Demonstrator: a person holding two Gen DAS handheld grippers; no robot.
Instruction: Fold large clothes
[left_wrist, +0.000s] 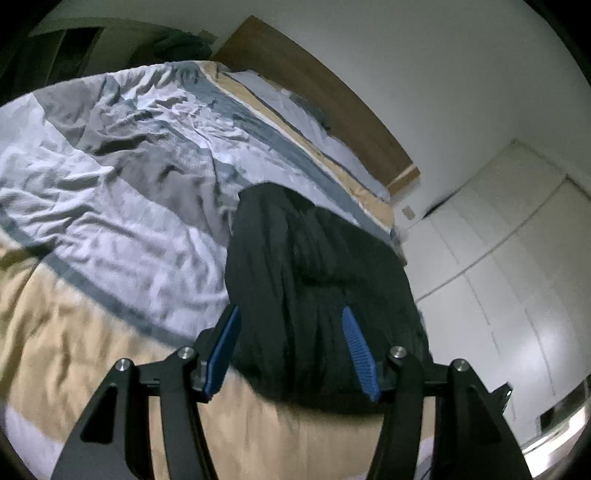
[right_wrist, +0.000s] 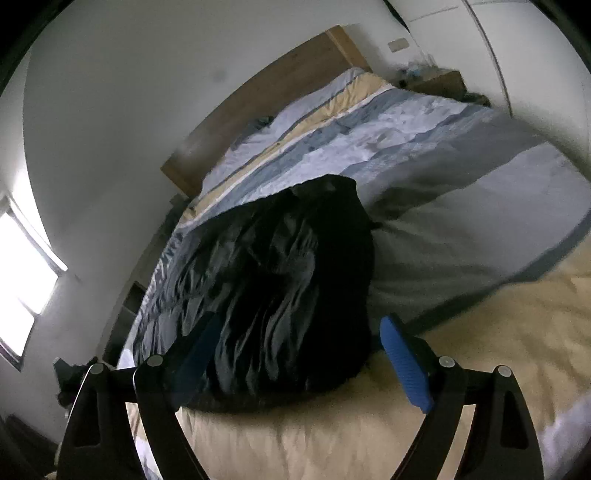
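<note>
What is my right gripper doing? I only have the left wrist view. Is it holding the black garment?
Observer: No. The right gripper is open, jaws wide apart, with nothing pinched; the near end of the black garment lies ahead of them.
Operator: Are both fingers over the cloth?
Observer: Only one. The other finger sits over the cream part of the duvet, beside the garment's edge.
Operator: Anything on the far side of the bed?
Observer: A wooden nightstand stands past the end of the headboard, with small blurred items on top.
</note>
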